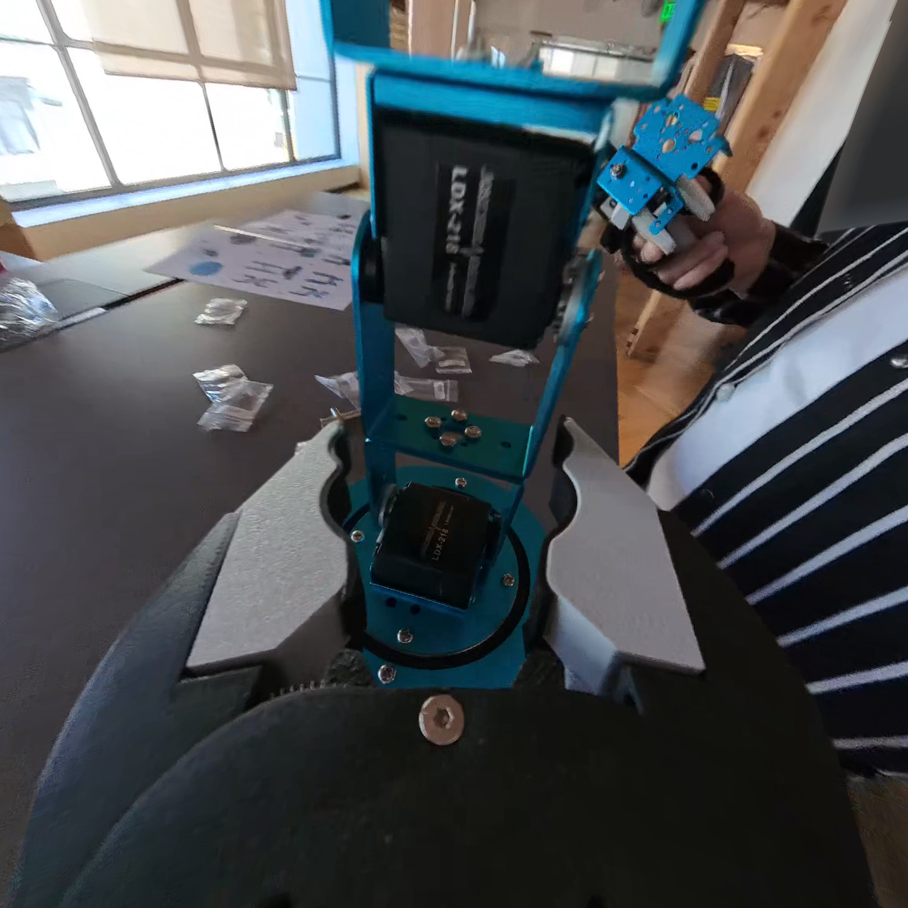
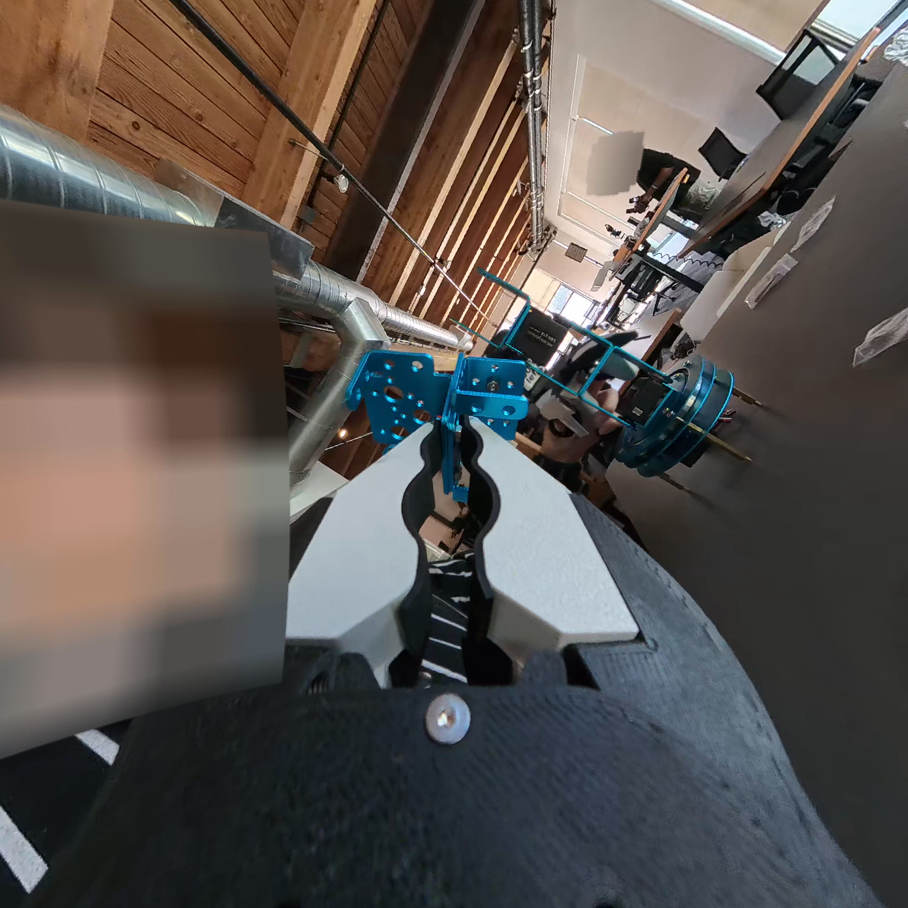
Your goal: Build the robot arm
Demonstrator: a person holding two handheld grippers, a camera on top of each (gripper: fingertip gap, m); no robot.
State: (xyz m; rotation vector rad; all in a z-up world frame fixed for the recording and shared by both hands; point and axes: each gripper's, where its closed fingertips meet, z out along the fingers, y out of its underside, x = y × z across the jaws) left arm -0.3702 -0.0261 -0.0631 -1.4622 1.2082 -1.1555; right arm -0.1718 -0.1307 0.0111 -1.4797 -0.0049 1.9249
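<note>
My left gripper [image 1: 449, 432] is closed around the round base of a blue metal servo arm [image 1: 442, 555]. One finger sits on each side of its lower black servo [image 1: 432, 545]. The arm's upper black servo [image 1: 471, 236] rises ahead in blue brackets. The arm also shows in the right wrist view [image 2: 673, 403], beside the dark table. My right gripper [image 2: 453, 425] is shut on a blue perforated bracket piece [image 2: 403, 393] and holds it in the air. In the left wrist view the right gripper [image 1: 653, 216] and its bracket piece [image 1: 663, 137] are just right of the upper servo.
The dark table [image 1: 123, 491] carries several small clear bags of parts [image 1: 231, 393] and a printed sheet [image 1: 275, 260] farther back. A person in a striped shirt [image 1: 786, 491] stands at the right. A wooden post [image 1: 766, 98] and windows [image 1: 147, 98] lie beyond.
</note>
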